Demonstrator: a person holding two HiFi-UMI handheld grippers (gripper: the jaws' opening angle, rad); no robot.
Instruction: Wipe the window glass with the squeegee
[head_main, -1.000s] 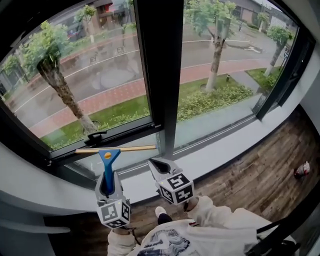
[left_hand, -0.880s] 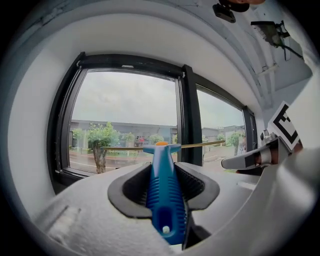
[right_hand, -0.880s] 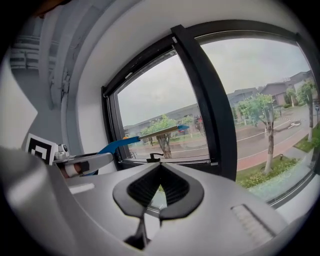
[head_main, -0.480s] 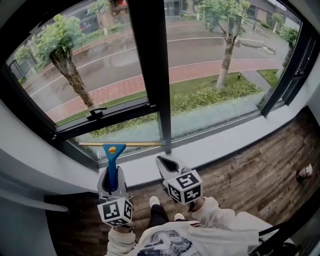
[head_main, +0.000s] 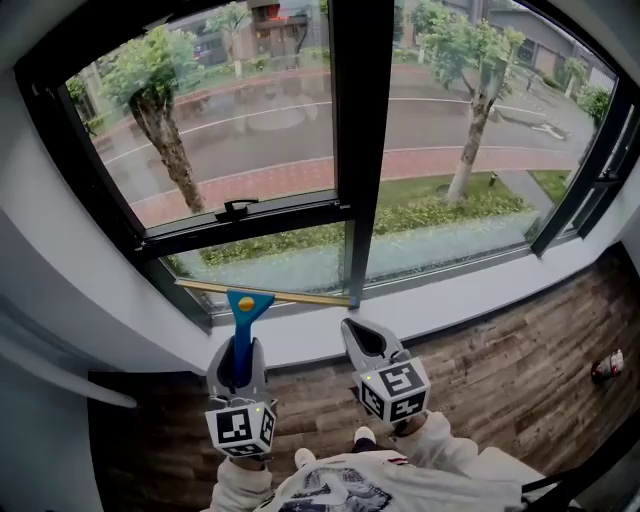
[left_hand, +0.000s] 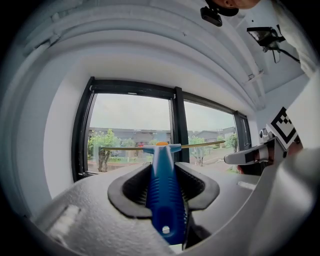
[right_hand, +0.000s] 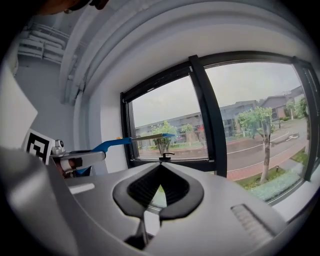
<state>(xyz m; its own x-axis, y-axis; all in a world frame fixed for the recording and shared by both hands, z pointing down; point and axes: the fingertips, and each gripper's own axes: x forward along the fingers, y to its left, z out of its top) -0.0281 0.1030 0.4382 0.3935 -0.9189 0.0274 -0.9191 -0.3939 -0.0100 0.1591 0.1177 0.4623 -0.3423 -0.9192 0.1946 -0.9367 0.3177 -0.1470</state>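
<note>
Window glass (head_main: 280, 262), squeegee (head_main: 247, 303) lower, near pane's bottom

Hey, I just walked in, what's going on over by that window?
A person stands at the window with a tool in each hand. The left tool is shut on the blue handle of a squeegee, whose blade lies level across the low left pane, near the sill. Whether it touches the glass is unclear. The right tool is shut and empty, beside it.
</note>
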